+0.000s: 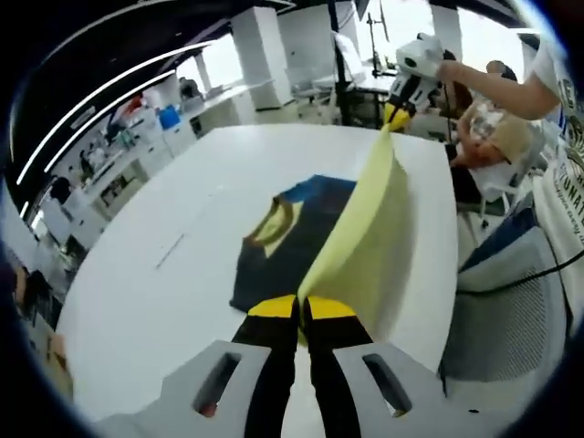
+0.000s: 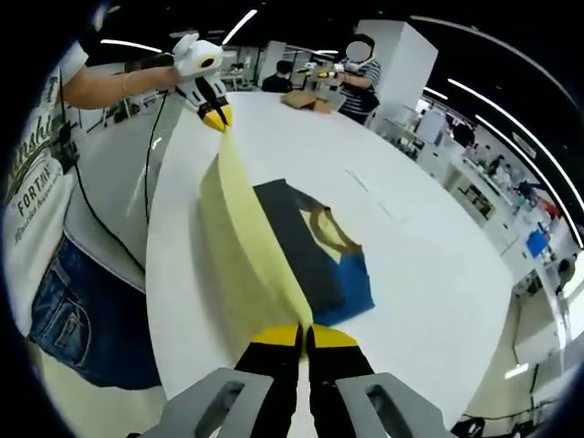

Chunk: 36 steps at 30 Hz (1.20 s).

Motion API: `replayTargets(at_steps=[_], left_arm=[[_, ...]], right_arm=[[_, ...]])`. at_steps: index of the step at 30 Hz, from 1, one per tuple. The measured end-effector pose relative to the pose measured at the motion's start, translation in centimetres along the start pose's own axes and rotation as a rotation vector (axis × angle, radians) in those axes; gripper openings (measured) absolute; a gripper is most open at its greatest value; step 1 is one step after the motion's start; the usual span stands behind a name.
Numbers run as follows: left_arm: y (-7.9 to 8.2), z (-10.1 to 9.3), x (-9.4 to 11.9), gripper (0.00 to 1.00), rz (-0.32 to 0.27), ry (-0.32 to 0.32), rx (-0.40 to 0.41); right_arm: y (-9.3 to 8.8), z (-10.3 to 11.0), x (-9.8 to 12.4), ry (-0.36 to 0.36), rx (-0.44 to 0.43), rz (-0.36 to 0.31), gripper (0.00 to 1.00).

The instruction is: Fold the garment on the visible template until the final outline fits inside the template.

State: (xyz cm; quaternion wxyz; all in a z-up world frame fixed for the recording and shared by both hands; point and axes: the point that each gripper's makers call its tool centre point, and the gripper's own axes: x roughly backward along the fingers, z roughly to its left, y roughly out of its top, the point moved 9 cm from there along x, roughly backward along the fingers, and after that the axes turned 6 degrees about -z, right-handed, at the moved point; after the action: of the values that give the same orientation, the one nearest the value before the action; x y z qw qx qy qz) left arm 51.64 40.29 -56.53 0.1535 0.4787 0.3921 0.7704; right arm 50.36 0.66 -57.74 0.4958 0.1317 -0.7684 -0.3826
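- I see a white table (image 1: pixel 137 274) in a bright open office with desks and white pillars.
- My left gripper (image 1: pixel 302 308) and right gripper (image 2: pixel 304 337) each pinch the yellow garment (image 1: pixel 365 237), lifted taut over the dark part on the table.

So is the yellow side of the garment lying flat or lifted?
Lifted: both grippers pinch the garment's yellow edge, raised off the white table; its dark part lies flat.

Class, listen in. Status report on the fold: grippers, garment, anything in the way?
Left gripper and right gripper both shut on garment, yellow side lifted taut between them. Rest flat on white table. Nothing in the way.
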Motion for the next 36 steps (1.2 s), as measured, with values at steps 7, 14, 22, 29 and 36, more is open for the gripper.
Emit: replayTargets(at_steps=[7,14,22,29,36], left_arm=[[0.9,1.5,-1.1,0.0,-0.032,0.032,0.029],[1.0,3.1,-1.9,0.0,-0.054,0.068,0.052],[1.1,4.5,-2.4,0.0,-0.055,0.109,0.075],[1.4,5.7,-3.0,0.0,-0.077,0.148,0.091],[2.0,6.9,-4.1,0.0,-0.071,0.201,0.068]], right_arm=[[0.1,-1.3,-0.9,-0.074,0.019,0.015,0.0],[0.6,-3.1,-1.8,-0.136,0.035,0.004,0.0],[1.6,-4.7,-3.3,-0.171,0.064,0.015,0.0],[2.3,-6.2,-4.3,-0.234,0.071,0.019,0.0],[3.0,-7.7,-5.4,-0.293,0.071,0.031,0.0]])
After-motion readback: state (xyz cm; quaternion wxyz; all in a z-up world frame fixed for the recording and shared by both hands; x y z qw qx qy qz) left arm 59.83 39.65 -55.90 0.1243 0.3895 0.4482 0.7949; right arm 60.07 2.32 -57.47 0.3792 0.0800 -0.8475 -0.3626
